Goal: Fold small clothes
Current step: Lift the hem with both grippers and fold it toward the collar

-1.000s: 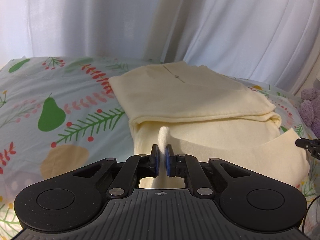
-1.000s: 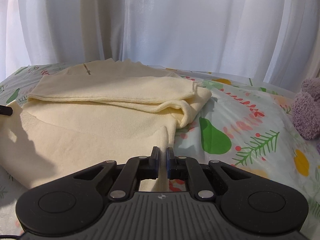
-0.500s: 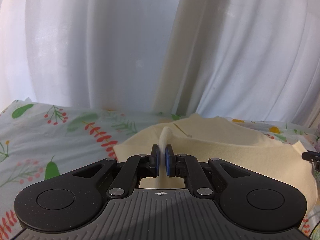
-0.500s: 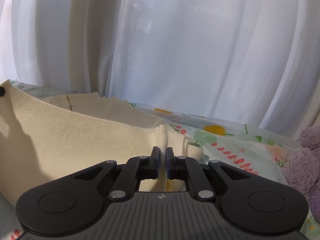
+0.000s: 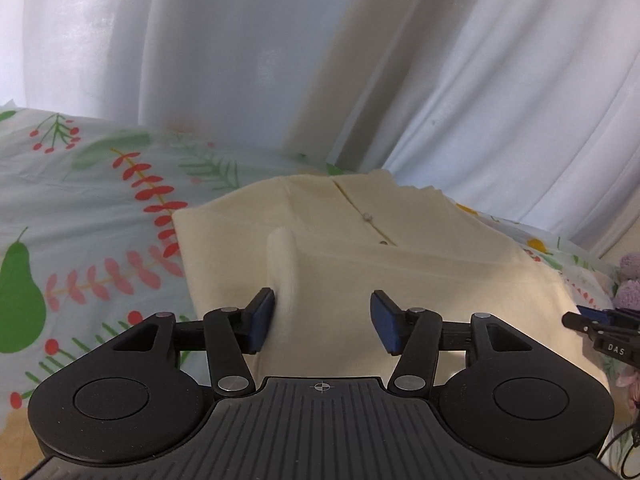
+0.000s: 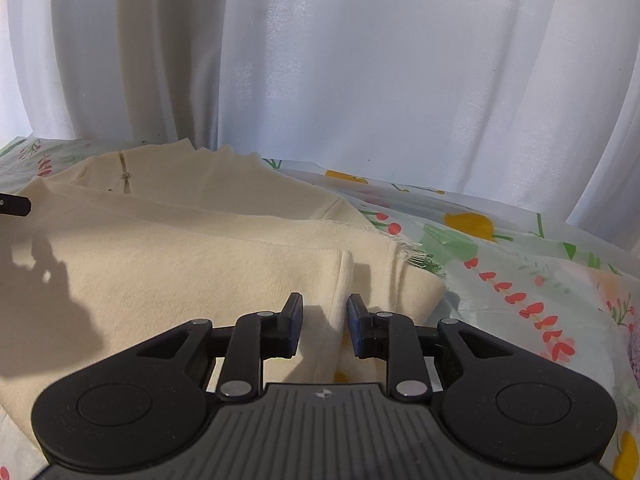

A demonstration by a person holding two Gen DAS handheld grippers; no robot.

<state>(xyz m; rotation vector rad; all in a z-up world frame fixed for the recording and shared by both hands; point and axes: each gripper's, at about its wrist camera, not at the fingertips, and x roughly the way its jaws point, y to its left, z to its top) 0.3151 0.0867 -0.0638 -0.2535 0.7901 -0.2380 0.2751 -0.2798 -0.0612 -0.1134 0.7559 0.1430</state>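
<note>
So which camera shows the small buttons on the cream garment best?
The left wrist view: the buttons lie near the middle of the cream garment, with the placket clear. In the right wrist view they sit far left, small and hard to tell.

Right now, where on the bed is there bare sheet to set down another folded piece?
Bare printed sheet lies left of the cream garment, toward the curtain. Another bare stretch lies on its right, short of the purple plush toy. The middle is crowded: the garment fills it.
</note>
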